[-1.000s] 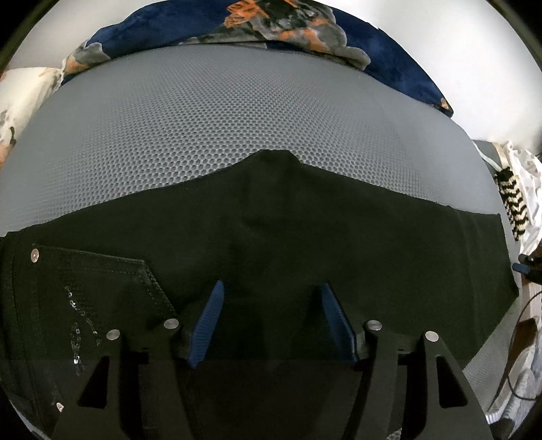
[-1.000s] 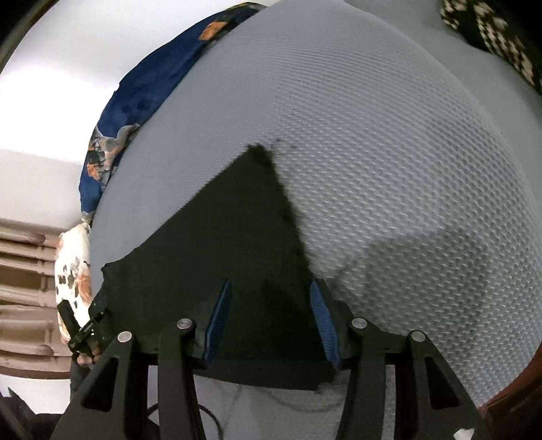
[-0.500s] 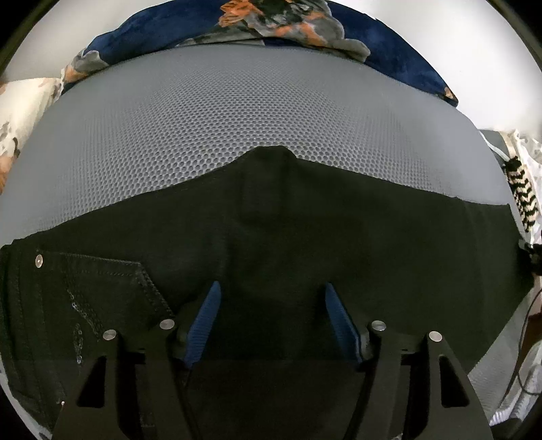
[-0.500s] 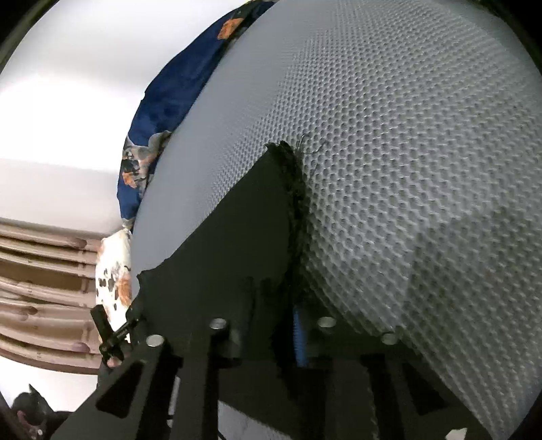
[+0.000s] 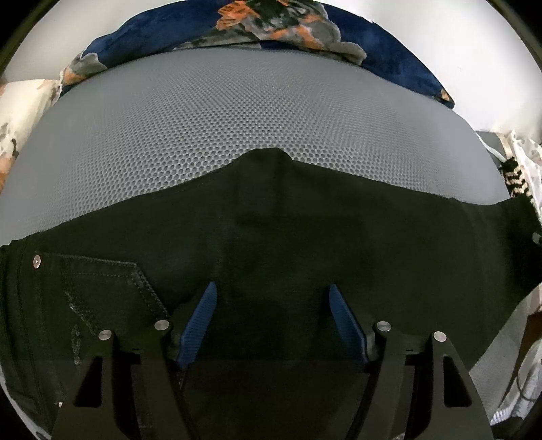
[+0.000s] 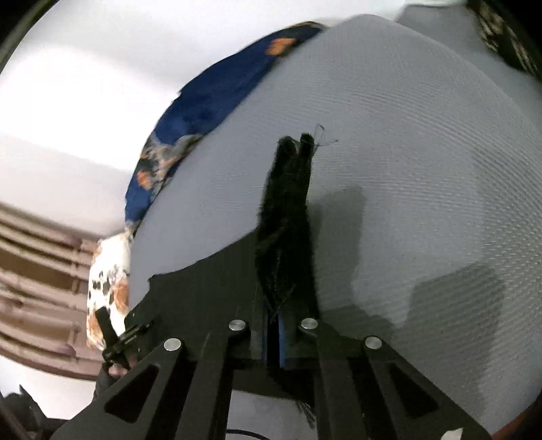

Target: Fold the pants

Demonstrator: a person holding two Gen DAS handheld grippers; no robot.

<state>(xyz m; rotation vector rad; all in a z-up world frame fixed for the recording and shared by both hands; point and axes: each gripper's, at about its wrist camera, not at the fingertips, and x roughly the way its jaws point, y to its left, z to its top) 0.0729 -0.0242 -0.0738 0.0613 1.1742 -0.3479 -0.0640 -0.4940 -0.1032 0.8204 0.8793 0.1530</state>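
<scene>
My right gripper (image 6: 276, 330) pinches the black pants' (image 6: 284, 216) hem at lower centre; my left gripper (image 5: 271, 321) gapes wide above the seat.

Pants (image 5: 305, 243): matt black denim cloth w/ stitched pocket, metal rivet. Bed cover (image 5: 237, 128): grey honeycomb mesh fabric, rough. Blanket (image 5: 271, 27): soft plush.

Left wrist view: low and close over the black pants (image 5: 305, 243), facing across the grey mesh bed (image 5: 237, 135) toward the blue blanket (image 5: 389, 44) along its far edge. Right wrist view: equally near, tilted, sharing pants (image 6: 203, 291), bed (image 6: 423, 169) and blanket (image 6: 203, 111).
</scene>
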